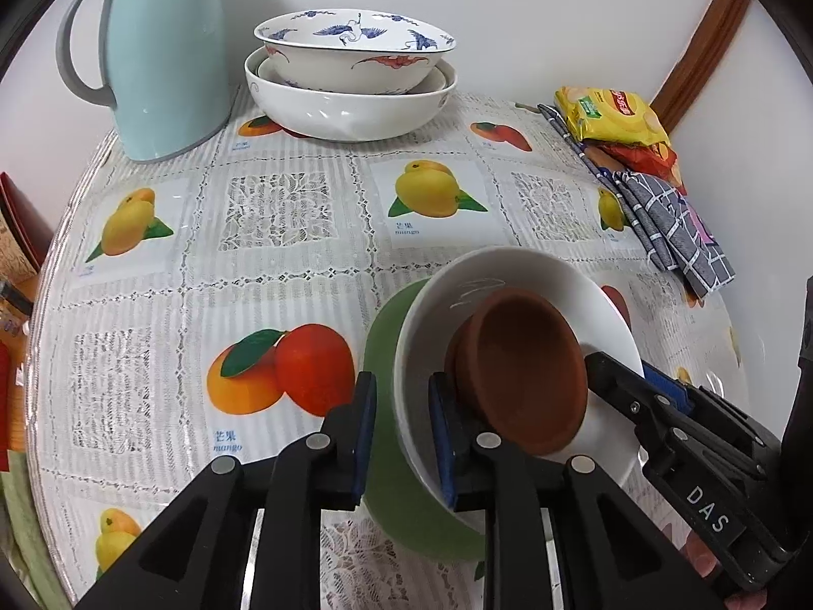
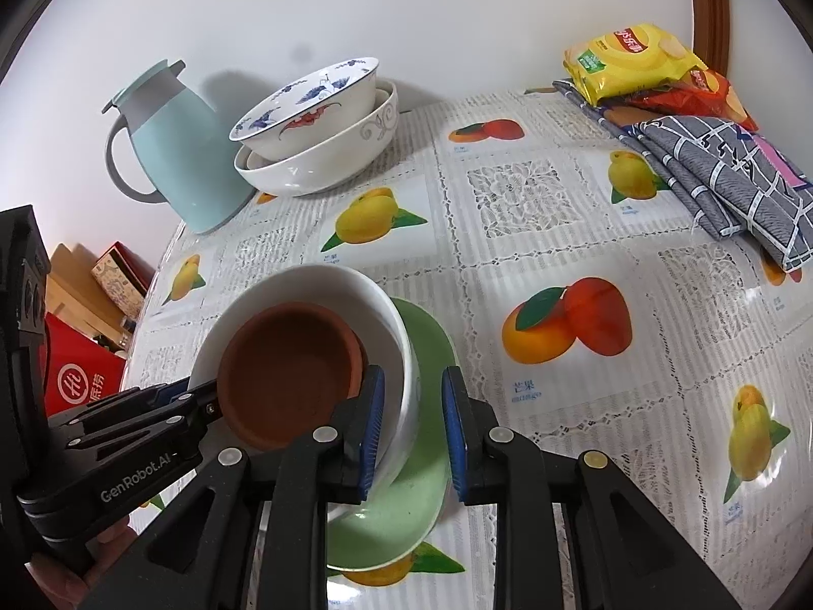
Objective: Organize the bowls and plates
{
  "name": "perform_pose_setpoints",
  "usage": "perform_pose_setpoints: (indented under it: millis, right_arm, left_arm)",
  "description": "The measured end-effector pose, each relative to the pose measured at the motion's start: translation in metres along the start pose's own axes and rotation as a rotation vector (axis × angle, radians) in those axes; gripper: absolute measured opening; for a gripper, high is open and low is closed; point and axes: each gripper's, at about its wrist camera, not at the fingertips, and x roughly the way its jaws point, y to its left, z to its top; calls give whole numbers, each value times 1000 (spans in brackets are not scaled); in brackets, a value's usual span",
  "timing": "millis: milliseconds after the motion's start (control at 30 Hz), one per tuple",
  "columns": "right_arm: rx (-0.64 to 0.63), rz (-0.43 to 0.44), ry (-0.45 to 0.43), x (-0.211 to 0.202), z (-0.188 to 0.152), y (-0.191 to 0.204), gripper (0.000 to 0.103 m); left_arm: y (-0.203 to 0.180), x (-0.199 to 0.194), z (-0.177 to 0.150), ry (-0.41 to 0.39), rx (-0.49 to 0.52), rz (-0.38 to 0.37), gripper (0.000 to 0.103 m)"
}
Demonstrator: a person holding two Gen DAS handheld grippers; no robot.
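Leftmost, at the far left of the table (image 1: 284,274), stands a pale blue jug (image 1: 162,51) with a grey handle. Just right of it, against the wall, a crane-painted bowl (image 1: 355,53) sits nested in a wider white bowl (image 1: 345,112).

Nearer, towards the middle, is the stack being handled: a green plate (image 1: 386,335) at the bottom, a white bowl (image 1: 488,274) on it, and a brown bowl (image 1: 523,371) inside that, tipped on its side against the white one.

From the left wrist view, the left gripper (image 1: 401,437) straddles the stack's near-left edge, one finger outside the green plate and the other inside the white bowl; both rims lie between the pads, but whether they pinch or merely bracket them I cannot tell. The right gripper (image 2: 411,432) does likewise on the opposite side, its left pad inside the white bowl, its right pad over the green plate; a firm grip cannot be told here either.

Far right, snack packets (image 2: 630,66), yellow above red, lie on a folded grey checked cloth (image 2: 731,173). The tablecloth is lace with mango prints.
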Motion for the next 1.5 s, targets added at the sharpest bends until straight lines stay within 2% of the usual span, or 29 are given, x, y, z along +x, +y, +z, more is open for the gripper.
perform_pose_setpoints:
  millis: [67,133,267,367,600,800,867,933,1033,1133,1267,1333,1400,1500]
  right_arm:
    - [-3,3,-2,-2,-2,0,28]
    - [-8,7,-6,-5,-4,0,29]
    - [-9,10,-13,-13,-11,0,34]
    - [-9,13,-18,-21,-18,-1,43]
    - [-30,15,-45,-56,-37,0,48]
    - [-53,-63,-119,-107,-58,0,52]
    - [-49,-72,-150,-127,-65,-3,53]
    - [-53,-95,-175,-145,-73,-5,56]
    - [-65,-143,-215,-170,-85,-6,57]
    - [-60,-154,-243,-191,-100,-8,65]
    - [-50,-145,-263,-211,-116,-9,68]
    - [-48,-145,-271,-218,-124,-10,79]
    - [-45,-154,-287,-227,-132,-11,88]
    - [-61,-189,-311,-240,-142,-11,92]
  left_arm:
    - [0,-4,-2,-4,1,8,26]
    - [0,-10,-4,-22,-1,43,41]
    - [1,-19,-10,-33,-3,41,43]
    - [1,-29,-17,-47,-6,54,44]
    - [-15,-66,-39,-104,12,95,51]
    - [-36,-105,-63,-188,23,99,54]
    - [-44,-116,-72,-206,30,93,56]
    - [-51,-127,-81,-223,29,82,63]
    - [-61,-145,-98,-257,25,67,63]
    - [-68,-157,-111,-282,35,68,66]
    - [-74,-173,-129,-313,22,71,74]
    - [-79,-183,-138,-322,16,69,85]
    - [-84,-191,-146,-349,24,88,87]
    - [-89,-200,-154,-365,31,96,90]
